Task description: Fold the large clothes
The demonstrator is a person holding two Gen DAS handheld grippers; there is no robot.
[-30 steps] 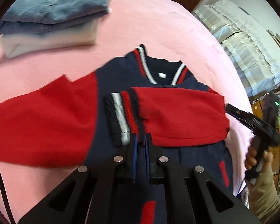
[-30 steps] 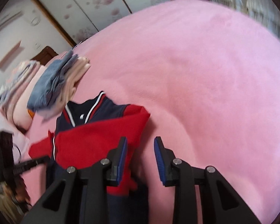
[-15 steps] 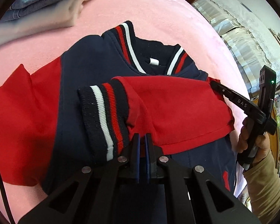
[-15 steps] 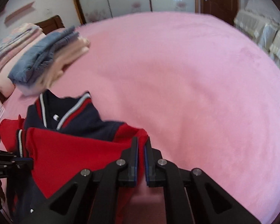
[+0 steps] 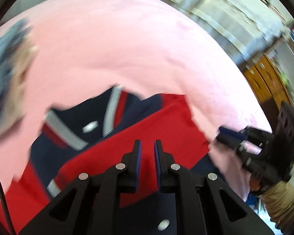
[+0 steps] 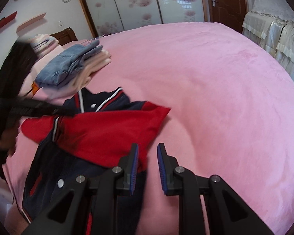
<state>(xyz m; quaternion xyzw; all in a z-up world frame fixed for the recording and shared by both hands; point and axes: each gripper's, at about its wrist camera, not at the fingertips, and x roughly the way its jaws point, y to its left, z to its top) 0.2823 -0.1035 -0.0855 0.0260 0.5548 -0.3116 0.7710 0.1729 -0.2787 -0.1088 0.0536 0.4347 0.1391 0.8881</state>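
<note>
Left wrist view, blurred: the left gripper [image 5: 147, 146] has its jaws narrowly parted with nothing between them, poised above the red sleeve [image 5: 147, 129] that lies folded across the jacket [image 5: 92, 117]. The striped collar [image 5: 112, 107] sits ahead and to the left of the jaws, the sleeve's cuff [image 5: 53, 186] to their near left. Pink bedspread [image 5: 117, 49] fills the area beyond. Far right of the jaws, the right gripper [image 5: 231, 135] appears with a hand on its handle; its tips rest just beside the sleeve's fold.

Right wrist view: the right gripper [image 6: 147, 154] stands with jaws apart and empty, the left fingertip at the sleeve's edge [image 6: 111, 133], the right one over bare bedspread [image 6: 215, 98]. The jacket [image 6: 54, 176] spreads left of the jaws. Ahead and left lies a stack of folded clothes [image 6: 72, 66], denim on top.
</note>
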